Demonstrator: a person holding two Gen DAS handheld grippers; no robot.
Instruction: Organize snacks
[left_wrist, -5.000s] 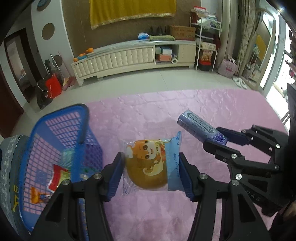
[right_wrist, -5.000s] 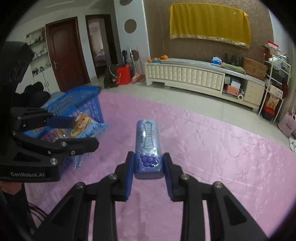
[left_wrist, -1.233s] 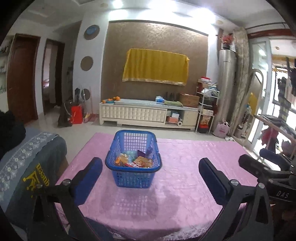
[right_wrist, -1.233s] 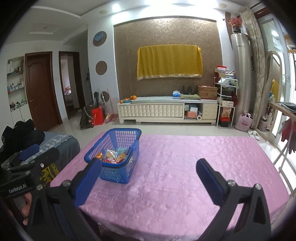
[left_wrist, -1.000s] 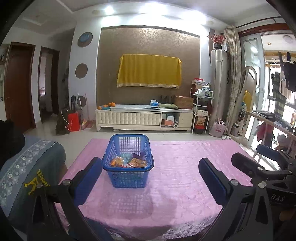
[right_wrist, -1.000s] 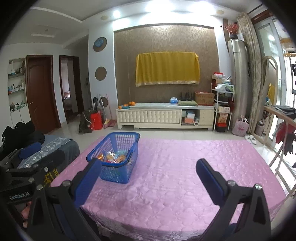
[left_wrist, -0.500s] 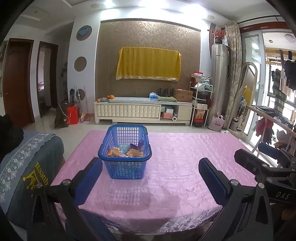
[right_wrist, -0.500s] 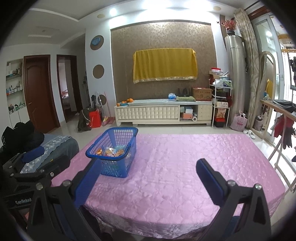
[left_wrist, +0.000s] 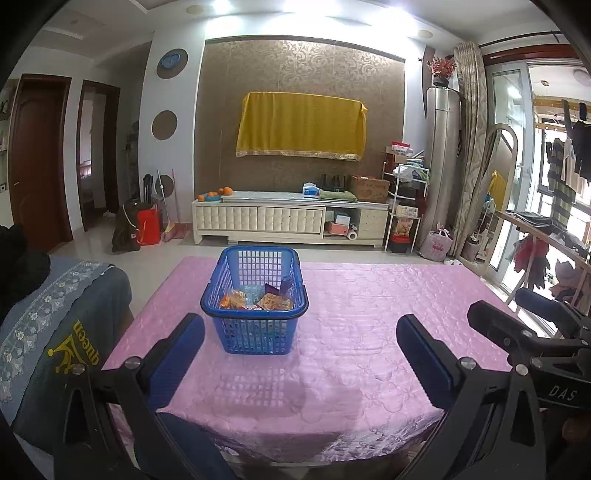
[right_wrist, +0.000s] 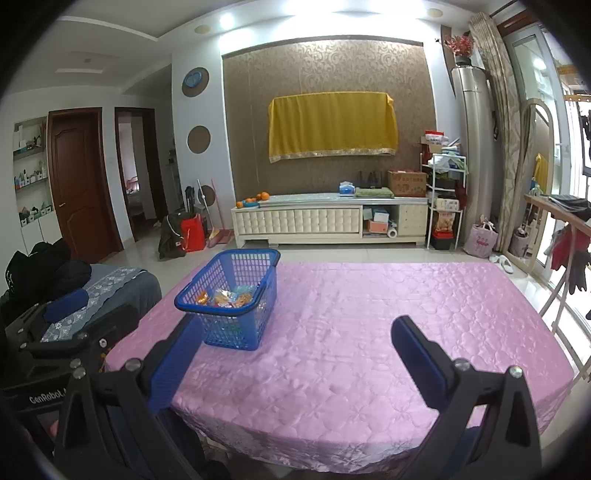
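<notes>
I hold my left gripper (left_wrist: 300, 345) back from the near edge of the table (left_wrist: 369, 295), its two blue fingers (left_wrist: 177, 350) spread wide with nothing between them. My right gripper (right_wrist: 295, 350) hangs beside it, also off the near edge, and its fingers (right_wrist: 417, 358) are spread wide and carry nothing.

The table is covered in a pink quilted cloth (right_wrist: 369, 314). The blue basket (left_wrist: 255, 325) stands upright on it toward the left edge, about midway between the near and far edges, and well apart from both grippers. The snacks (left_wrist: 258, 299) lie inside the basket on its bottom: several crinkly packets in orange, red and pale colours, with a dark purple pack (left_wrist: 285, 286) leaning toward the right wall. I cannot make out the print on any of them.

In the left wrist view my right gripper shows at the right rim of the frame; in the right wrist view my left gripper shows at the lower left. A grey-blue cloth with a flowered border (left_wrist: 55, 306) lies off the table's left edge.
</notes>
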